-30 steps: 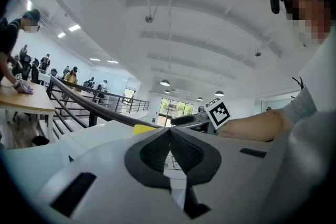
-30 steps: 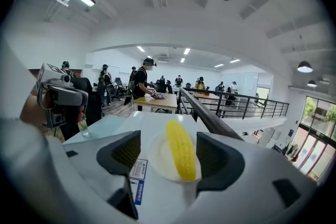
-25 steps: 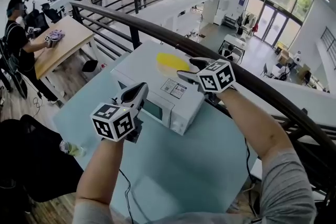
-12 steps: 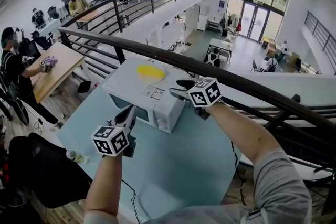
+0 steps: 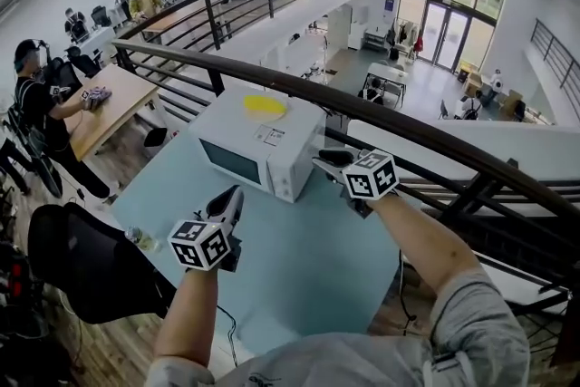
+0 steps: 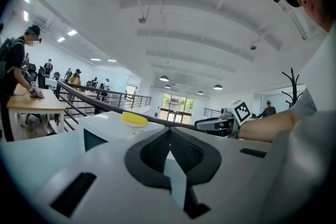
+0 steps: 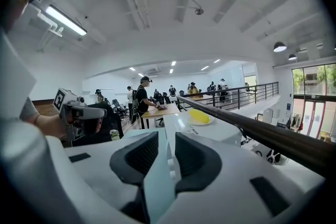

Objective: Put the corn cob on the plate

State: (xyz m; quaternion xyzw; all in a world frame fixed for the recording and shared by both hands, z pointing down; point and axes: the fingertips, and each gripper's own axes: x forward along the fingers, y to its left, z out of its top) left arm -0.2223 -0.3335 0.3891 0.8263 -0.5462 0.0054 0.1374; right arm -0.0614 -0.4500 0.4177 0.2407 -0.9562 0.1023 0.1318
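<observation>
Currently corn cob (image 5: pixel 265 104) lies on plate (image 7: pixel 208 121) atop microwave (image 5: pixel 234 164); left tool (image 5: pixel 234 195) closed, empty; right tool (image 5: pixel 323 160) closing, empty.

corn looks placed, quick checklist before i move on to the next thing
1. Corn cob on the plate: ok, it lies on it, on top of the microwave.
2. Right gripper empty: ok, its fingers are closing with nothing between them.
3. Left gripper empty: ok, fingers together, nothing held.
4. Both grippers clear of the microwave: ok, they hang over the table, apart from it.
5. Microwave door shut: ok.
6. Plate sits steady: cannot tell, too small to judge.
</observation>
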